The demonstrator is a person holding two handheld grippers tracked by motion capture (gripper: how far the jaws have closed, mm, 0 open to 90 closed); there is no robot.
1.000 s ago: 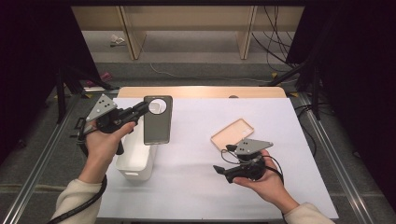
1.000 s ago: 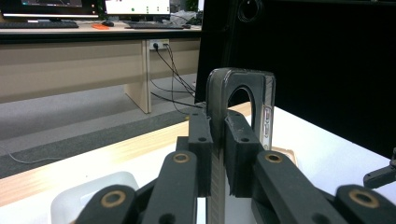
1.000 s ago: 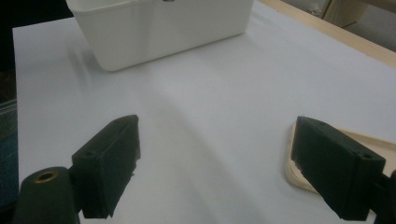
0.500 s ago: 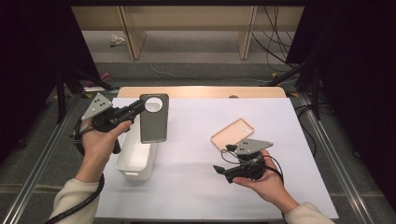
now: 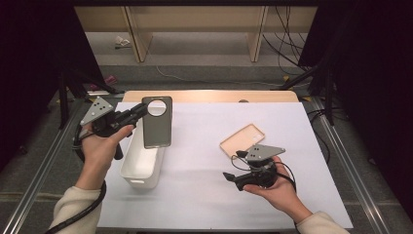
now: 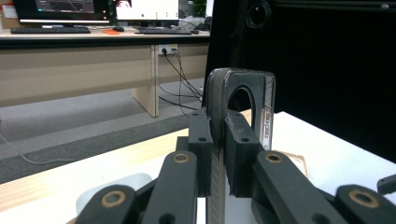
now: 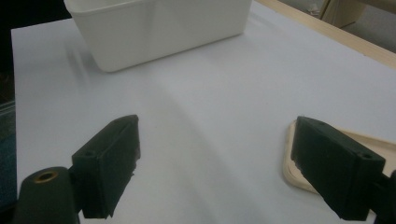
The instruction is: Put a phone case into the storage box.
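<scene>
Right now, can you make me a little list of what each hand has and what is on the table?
left gripper: shut on the dark phone case, held up over the white bin
right gripper: open, holds nothing, low over the white sheet
beige phone case: flat on the sheet, beside the right gripper
white bin: on the sheet, near the left hand
</scene>
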